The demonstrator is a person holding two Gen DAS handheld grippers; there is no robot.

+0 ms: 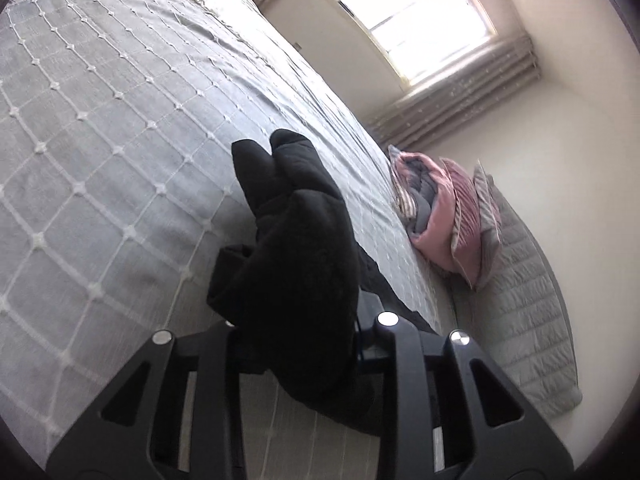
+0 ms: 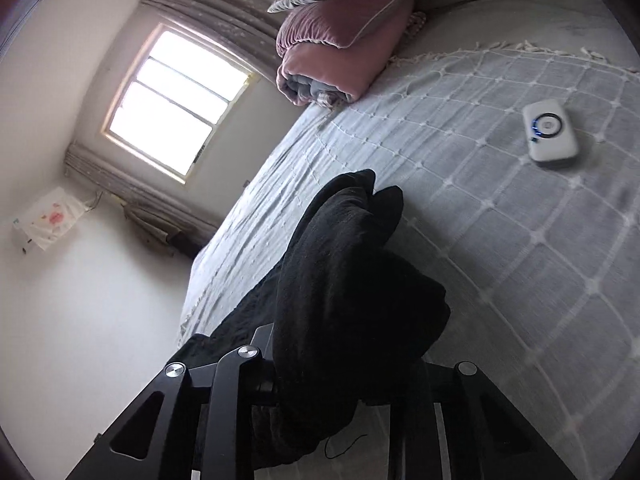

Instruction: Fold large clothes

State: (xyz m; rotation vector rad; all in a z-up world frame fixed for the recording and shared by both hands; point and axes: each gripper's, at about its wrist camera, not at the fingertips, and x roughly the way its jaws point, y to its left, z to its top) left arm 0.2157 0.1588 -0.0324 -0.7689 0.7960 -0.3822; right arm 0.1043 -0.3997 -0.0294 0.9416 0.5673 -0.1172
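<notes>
A black garment (image 1: 296,248) is bunched between the fingers of my left gripper (image 1: 298,320), which is shut on it and holds it above the grey bedspread (image 1: 100,120). The cloth hides the fingertips. In the right wrist view, the same black garment (image 2: 344,280) is clamped in my right gripper (image 2: 320,364), lifted over the bedspread (image 2: 500,240). More of the garment trails down to the bed at the lower left (image 2: 236,324). Both views are tilted.
A folded pink and grey quilt with pillows (image 1: 444,216) lies at the head of the bed, also shown in the right wrist view (image 2: 340,48). A small white device (image 2: 551,134) lies on the bedspread. A window (image 2: 176,100) with curtains is on the wall.
</notes>
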